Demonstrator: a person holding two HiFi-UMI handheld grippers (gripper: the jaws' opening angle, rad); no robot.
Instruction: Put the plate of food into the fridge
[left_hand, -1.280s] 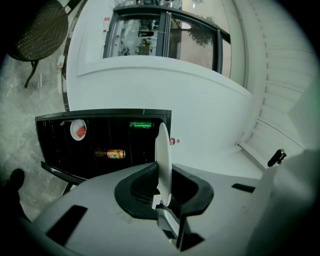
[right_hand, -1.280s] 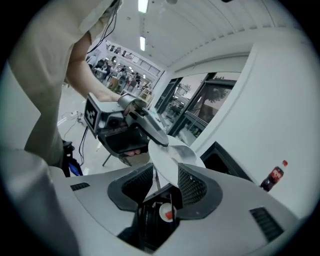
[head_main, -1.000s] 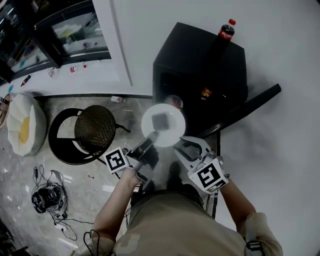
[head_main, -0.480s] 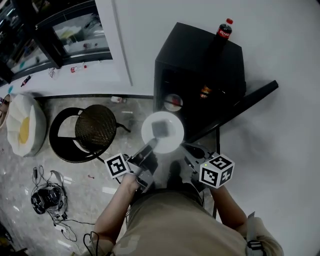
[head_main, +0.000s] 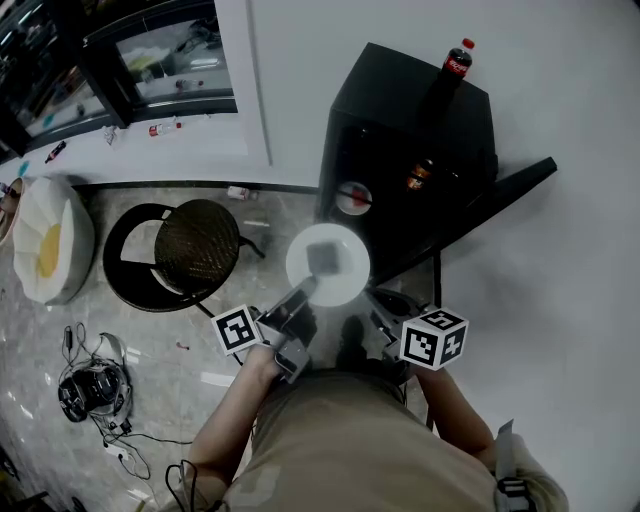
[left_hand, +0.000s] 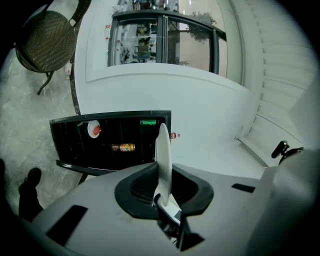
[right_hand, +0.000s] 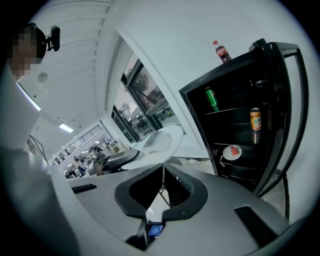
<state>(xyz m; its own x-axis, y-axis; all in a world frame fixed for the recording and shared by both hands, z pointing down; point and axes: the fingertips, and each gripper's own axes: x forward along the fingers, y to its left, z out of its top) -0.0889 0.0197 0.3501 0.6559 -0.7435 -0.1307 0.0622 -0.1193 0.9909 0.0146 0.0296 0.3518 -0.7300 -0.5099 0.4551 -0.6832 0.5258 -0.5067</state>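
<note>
A white plate (head_main: 328, 264) carrying a grey piece of food (head_main: 322, 257) hangs level in front of the open black fridge (head_main: 410, 150). My left gripper (head_main: 301, 294) is shut on the plate's near rim; in the left gripper view the plate (left_hand: 163, 152) stands edge-on between the jaws. My right gripper (head_main: 380, 300) sits just right of the plate, shut and holding nothing. In the right gripper view the closed jaws of the right gripper (right_hand: 163, 170) are apart from the plate (right_hand: 161, 140), which lies ahead to the left. The fridge shelves hold a small plate of red food (head_main: 353, 197) and an orange can (head_main: 418, 176).
The fridge door (head_main: 480, 215) stands open toward the right. A cola bottle (head_main: 455, 62) stands on the fridge top. A green can (right_hand: 212, 98) is on an upper shelf. A woven stool (head_main: 195, 245), a white cushion (head_main: 45, 250) and cables (head_main: 90, 390) lie left on the floor.
My right gripper's jaws went from open beside the plate's right rim to shut, and its marker cube turned upward. The left gripper kept its hold on the plate.
</note>
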